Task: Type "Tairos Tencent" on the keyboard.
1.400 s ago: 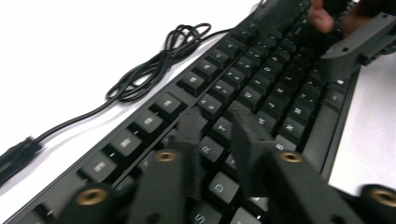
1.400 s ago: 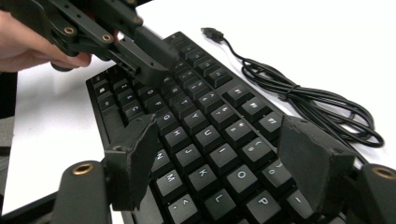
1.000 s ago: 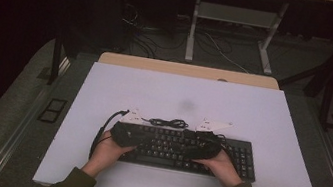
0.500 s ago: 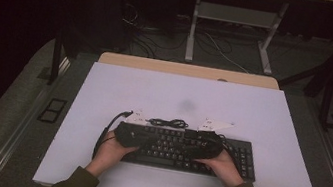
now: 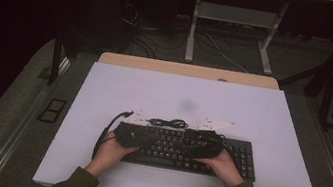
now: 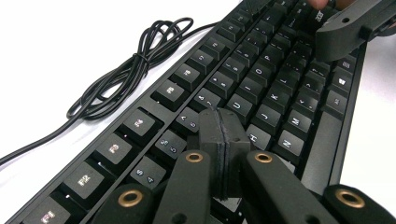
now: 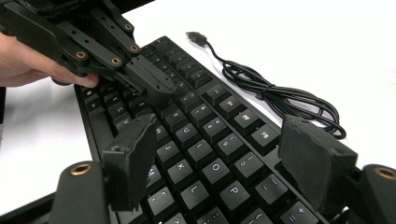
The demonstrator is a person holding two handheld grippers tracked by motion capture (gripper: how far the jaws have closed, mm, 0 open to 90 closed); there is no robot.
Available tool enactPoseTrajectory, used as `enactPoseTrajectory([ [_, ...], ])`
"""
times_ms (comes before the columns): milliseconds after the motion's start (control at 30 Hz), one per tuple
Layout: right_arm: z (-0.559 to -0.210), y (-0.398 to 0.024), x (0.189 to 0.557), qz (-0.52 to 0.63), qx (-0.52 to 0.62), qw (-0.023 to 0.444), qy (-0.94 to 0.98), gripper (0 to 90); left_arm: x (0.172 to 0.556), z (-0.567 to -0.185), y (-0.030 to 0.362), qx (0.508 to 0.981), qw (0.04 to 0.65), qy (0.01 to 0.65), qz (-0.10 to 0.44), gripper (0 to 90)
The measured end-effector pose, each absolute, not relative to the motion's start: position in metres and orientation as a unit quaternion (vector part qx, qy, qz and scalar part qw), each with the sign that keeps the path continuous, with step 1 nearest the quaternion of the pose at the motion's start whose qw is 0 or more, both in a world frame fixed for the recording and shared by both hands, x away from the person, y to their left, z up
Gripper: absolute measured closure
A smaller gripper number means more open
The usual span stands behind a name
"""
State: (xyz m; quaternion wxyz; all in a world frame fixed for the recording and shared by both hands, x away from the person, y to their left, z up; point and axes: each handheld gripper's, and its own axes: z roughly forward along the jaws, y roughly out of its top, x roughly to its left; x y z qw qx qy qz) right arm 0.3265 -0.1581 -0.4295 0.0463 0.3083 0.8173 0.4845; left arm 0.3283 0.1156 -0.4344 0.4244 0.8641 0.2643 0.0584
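on the black keyboard (image 6: 261, 88) the keycaps carry white legends. in the left gripper view the function row near the left edge reads f1 (image 6: 47, 217), f2 (image 6: 83, 179) and f3 (image 6: 113, 148); the next one looks like f4 but is blurred. the number row shows 4 with $, and 5. letter keys u (image 6: 240, 103), h, n, m, j, k and p can be read farther right.

in the right gripper view the keys k (image 7: 180, 167), l, o (image 7: 215, 166), p and i are legible, with punctuation marks on the near keys. the far rows are too small to read.
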Motion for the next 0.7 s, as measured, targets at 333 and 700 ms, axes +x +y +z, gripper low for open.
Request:
enactPoseTrajectory([
  [333, -0.429, -0.164, 0.326, 0.49, 0.315, 0.045, 0.812, 27.5, 0.326, -0.43, 0.116, 0.859, 0.431, 0.269, 0.056, 80.4],
  [700, -0.426, -0.172, 0.324, 0.49, 0.313, 0.05, 0.812, 27.4, 0.319, -0.428, 0.127, 0.854, 0.438, 0.274, 0.061, 48.1],
])
